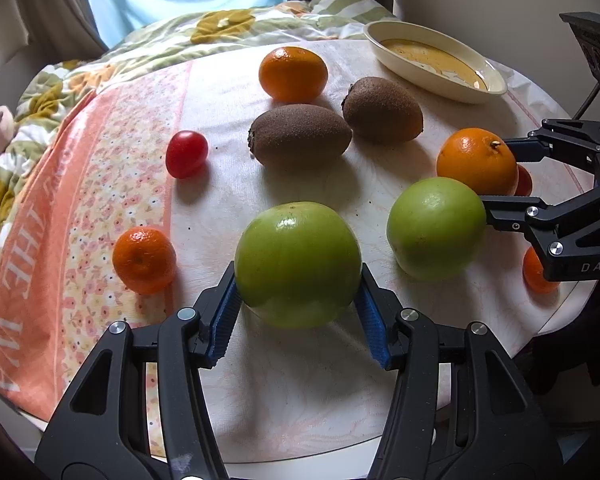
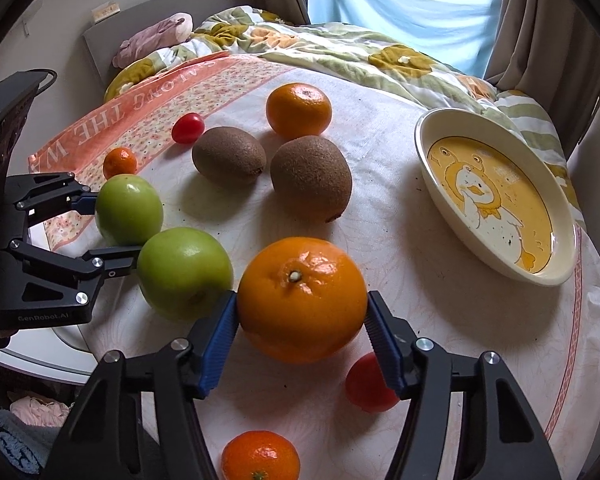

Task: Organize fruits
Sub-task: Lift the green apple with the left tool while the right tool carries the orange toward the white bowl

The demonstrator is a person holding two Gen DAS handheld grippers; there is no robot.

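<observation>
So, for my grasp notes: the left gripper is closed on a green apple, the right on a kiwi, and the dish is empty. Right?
Not quite. The right gripper holds an orange, not a kiwi, as the right wrist view shows. The left gripper does hold a green apple, and the dish is empty.

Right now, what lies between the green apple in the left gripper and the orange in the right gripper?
A second green apple, seen in both wrist views, sits between the held green apple and the held orange.

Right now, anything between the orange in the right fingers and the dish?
Nothing visible. The large orange sits gripped in the right gripper, and the tablecloth between it and the duck dish is bare. The kiwis lie off that line, to its left.
</observation>
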